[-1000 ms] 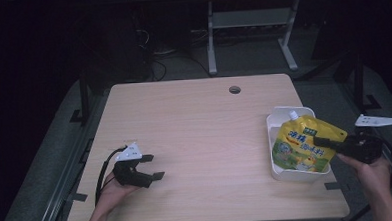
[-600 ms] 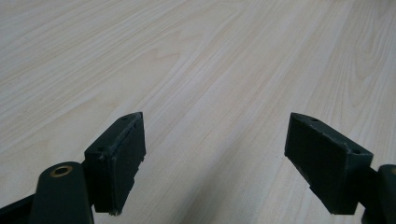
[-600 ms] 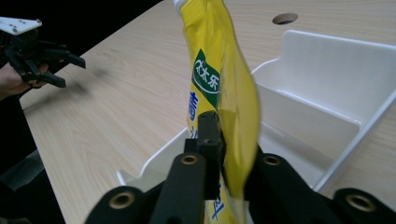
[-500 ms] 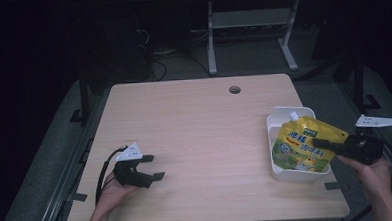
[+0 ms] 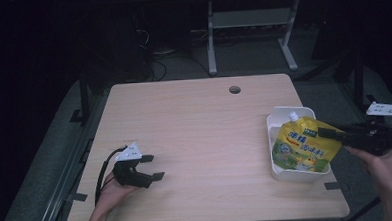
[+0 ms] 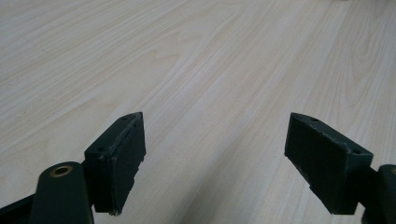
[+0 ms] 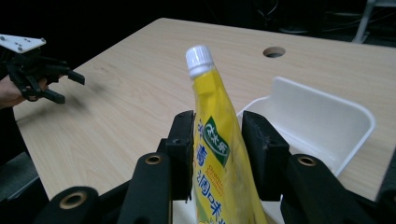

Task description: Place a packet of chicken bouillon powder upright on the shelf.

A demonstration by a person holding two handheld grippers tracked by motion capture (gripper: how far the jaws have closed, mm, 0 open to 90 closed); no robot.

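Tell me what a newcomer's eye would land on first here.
The bright yellow spouted pouch stands out, leaning in the white tray at the table's right edge, between the jaws of the right claw, which have just been opening, a gap showing beside the pouch. Across the table, the left claw rests open near the front left corner.

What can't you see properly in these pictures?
- Bottom of the yellow pouch: cut off by the lower edge in the right gripper view.
- Floor of the white tray: covered by the pouch in the high view.
- Small print on the pouch: too small in the high view.
- Room behind the table: too dark.
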